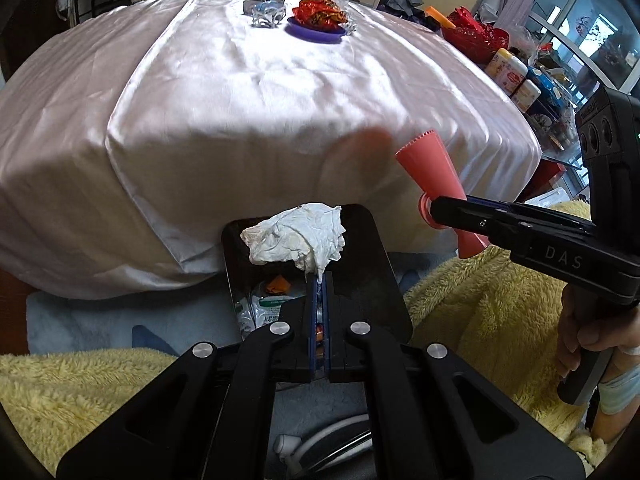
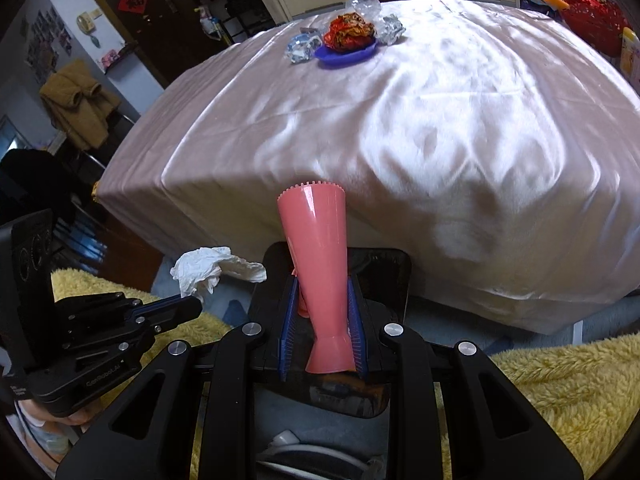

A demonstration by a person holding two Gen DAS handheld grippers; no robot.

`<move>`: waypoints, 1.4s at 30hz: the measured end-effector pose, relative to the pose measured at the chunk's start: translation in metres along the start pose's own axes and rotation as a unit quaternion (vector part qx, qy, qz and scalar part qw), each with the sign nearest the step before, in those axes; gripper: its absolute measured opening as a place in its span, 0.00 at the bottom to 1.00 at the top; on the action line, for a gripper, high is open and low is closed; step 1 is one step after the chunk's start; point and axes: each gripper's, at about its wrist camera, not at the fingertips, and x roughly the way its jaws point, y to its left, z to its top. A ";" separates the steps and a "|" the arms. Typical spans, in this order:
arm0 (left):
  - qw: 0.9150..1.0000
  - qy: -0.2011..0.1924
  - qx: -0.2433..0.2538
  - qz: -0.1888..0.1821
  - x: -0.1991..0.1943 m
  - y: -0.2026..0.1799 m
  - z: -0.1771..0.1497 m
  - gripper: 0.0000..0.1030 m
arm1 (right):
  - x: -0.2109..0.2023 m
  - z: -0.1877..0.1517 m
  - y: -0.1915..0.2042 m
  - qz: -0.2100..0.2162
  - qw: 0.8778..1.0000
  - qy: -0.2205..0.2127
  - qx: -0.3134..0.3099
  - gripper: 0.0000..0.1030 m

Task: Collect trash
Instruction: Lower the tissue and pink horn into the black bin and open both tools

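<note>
- Left gripper (image 1: 320, 280): jaws closed on a twisted tail of the crumpled white tissue (image 1: 298, 236); the wad fans out just beyond the fingertips and to their left.
- Directly under and beyond the left jaws: black bin (image 1: 376, 264), open top. Inside it, below the tissue, a white-and-green wrapper (image 1: 266, 308) and a small orange scrap (image 1: 278, 283).
- Right gripper (image 2: 323, 300): jaws clamped on the waist of a pink plastic cone (image 2: 316, 256), toothed wide end pointing forward past the fingertips, flared narrow base back toward the camera. In the right wrist view the black bin sits beneath these jaws too.
- The two grippers are near each other; the left wrist view has the pink cone off to the right of the left jaws, not touching the tissue.
- Ahead of both jaws: table under a white satin cloth (image 1: 256, 92), its near edge rising behind the bin.
- Far end of the cloth, well beyond the jaws: blue plate (image 2: 346, 55) carrying a crumpled red-orange wrapper (image 2: 350, 32); crumpled clear plastic (image 2: 302, 48) just left of the plate, more clear wrap (image 2: 390, 28) at its right.
- Yellow fleece blanket (image 1: 480, 304) on either side below the jaws.
</note>
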 end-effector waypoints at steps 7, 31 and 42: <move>0.999 0.034 -0.011 -0.006 0.028 0.005 -0.019 0.01 | 0.027 -0.016 -0.005 -0.012 0.999 0.034 0.007 0.24; 0.998 0.063 -0.013 0.011 0.042 0.008 -0.017 0.35 | 0.034 -0.014 -0.014 -0.025 0.998 0.047 0.028 0.49; 0.998 0.031 -0.007 0.049 0.023 0.016 0.003 0.79 | 0.010 0.006 -0.020 -0.024 0.999 0.001 0.045 0.82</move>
